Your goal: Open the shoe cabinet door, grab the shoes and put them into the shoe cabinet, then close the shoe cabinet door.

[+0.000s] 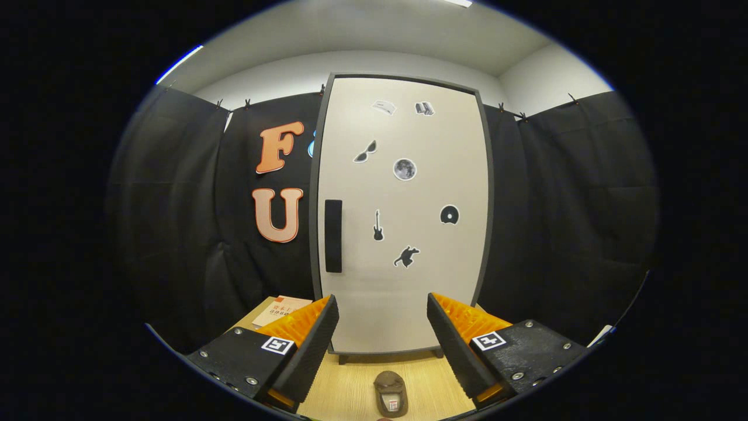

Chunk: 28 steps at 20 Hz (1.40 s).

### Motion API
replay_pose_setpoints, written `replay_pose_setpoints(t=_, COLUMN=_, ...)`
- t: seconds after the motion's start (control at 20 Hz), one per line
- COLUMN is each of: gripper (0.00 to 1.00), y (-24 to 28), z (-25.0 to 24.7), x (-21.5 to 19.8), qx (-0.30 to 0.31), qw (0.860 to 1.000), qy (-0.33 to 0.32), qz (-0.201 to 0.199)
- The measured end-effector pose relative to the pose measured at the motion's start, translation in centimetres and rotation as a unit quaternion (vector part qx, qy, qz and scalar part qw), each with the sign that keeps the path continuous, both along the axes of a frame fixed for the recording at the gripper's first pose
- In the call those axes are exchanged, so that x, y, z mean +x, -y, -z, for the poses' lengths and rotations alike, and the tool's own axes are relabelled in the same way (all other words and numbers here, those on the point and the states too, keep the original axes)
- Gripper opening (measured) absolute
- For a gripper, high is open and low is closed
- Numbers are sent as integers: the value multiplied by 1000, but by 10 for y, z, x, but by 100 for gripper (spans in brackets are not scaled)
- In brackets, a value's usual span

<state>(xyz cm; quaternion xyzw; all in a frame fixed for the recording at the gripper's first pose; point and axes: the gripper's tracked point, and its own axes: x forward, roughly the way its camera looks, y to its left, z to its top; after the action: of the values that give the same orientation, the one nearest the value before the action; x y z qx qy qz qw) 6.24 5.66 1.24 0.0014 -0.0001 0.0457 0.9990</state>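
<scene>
Shoe cabinet door shut, dead ahead at 12 o'clock; rigid panel, likely swings easy, take the dark handle at its 9 o'clock edge. Shoe (light, soft-looking) on desk between the fingers. Gripper spread wide, empty.

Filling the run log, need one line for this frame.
door: shut | handle: untouched | shoe: on floor between fingers | gripper: open, empty

The pale shoe cabinet stands upright beyond the open claw, door shut; a brown shoe lies between its fingers.
</scene>
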Motion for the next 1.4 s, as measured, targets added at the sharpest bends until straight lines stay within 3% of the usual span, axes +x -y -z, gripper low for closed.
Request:
replay_pose_setpoints(t=0.75, gripper=95, y=-80, z=-30, x=113, qx=0, qw=998, qy=21, qz=-53)
replay_pose_setpoints(t=1.15, gripper=94, y=-94, z=-38, x=155, qx=18, qw=998, qy=24, qz=-46)
replay_pose_setpoints(t=1.3, gripper=86, y=-95, z=-40, x=164, qx=13, qw=999, qy=27, qz=-39)
replay_pose_setpoints(t=1.4, gripper=75, y=-96, z=-39, x=169, qx=19, qw=999, qy=25, qz=-34)
